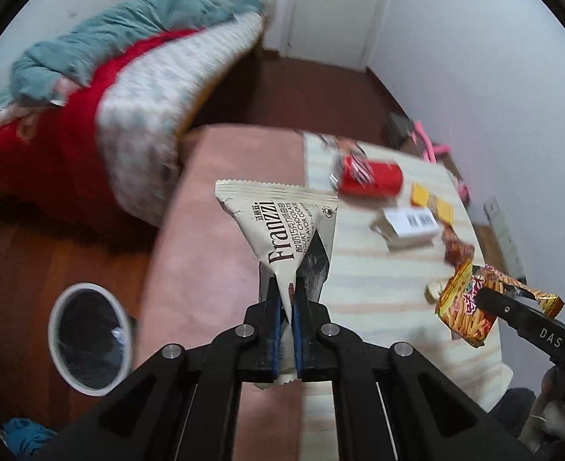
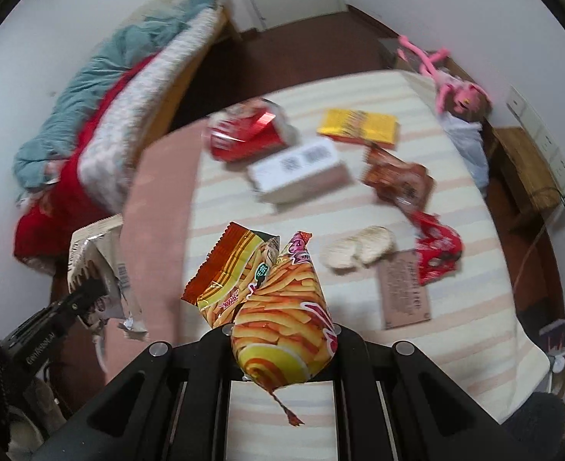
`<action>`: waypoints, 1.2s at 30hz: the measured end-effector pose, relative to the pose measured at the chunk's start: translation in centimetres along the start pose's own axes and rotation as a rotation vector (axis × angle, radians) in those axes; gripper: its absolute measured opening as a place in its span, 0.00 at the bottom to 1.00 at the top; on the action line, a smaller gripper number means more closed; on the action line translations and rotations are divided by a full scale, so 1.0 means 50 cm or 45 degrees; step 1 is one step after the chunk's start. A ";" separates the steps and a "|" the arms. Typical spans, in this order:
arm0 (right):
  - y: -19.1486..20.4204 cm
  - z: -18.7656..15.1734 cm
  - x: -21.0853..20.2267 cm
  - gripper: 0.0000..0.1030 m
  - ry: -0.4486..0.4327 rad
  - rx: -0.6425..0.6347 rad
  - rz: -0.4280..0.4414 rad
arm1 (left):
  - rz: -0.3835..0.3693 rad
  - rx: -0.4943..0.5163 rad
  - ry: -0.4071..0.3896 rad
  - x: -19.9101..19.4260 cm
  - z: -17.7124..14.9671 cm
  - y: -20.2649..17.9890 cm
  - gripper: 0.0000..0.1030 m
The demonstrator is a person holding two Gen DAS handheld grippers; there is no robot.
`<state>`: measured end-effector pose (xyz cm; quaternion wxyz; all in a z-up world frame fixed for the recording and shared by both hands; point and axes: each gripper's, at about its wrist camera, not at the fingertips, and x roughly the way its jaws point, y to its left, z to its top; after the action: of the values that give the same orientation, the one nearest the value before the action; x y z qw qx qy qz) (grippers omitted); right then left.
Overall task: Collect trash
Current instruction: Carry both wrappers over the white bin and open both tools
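Left tongs (image 1: pixel 287 299) clamp cookie wrapper (image 1: pixel 286 226), right tongs (image 2: pixel 282 340) clamp fries bag (image 2: pixel 282 307); bin (image 1: pixel 90 340) unfed, can (image 2: pixel 244 136), box (image 2: pixel 298 171), wrappers remain on bed (image 2: pixel 455 307).

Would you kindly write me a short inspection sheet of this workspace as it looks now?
Surface: striped bed cover, pink blanket alongside.
Job's things: cookie wrapper, fries bag, bin on floor.
Clutter: red can, white box, yellow packet, rice crackers.
Grippers: left hand-held gripper clamps wrapper; right hand-held gripper holds bag.
Cables: one by the wall socket.
Surroundings: piled bedding, pink toy.
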<state>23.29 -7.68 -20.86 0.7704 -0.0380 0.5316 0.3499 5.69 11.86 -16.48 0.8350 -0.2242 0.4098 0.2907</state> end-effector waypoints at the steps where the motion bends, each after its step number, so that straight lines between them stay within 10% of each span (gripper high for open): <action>1: 0.019 0.002 -0.010 0.11 -0.008 -0.015 0.020 | 0.013 -0.011 -0.023 -0.020 0.004 0.021 0.03; 10: 0.293 0.012 -0.019 0.11 0.003 -0.240 0.244 | 0.261 -0.141 -0.125 -0.135 0.002 0.264 0.03; 17: 0.579 -0.053 0.129 0.11 0.186 -0.429 0.364 | 0.372 -0.343 -0.009 -0.092 -0.040 0.511 0.03; 31: 0.883 -0.260 0.577 0.11 0.714 -0.728 0.201 | 0.211 -0.794 0.441 0.192 -0.191 0.842 0.06; 33: 0.893 -0.283 0.621 0.11 0.779 -0.757 0.187 | 0.229 -0.812 0.468 0.216 -0.207 0.858 0.15; 35: 0.900 -0.294 0.659 0.14 0.812 -0.774 0.160 | 0.245 -0.839 0.488 0.230 -0.219 0.867 0.81; 36: 0.905 -0.302 0.671 0.21 0.827 -0.786 0.152 | 0.257 -0.850 0.494 0.231 -0.227 0.874 0.91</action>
<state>-8.55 36.59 -41.55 0.4946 -0.3433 0.6179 0.5057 -24.10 40.32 -38.22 0.5905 -0.4926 0.4631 0.4407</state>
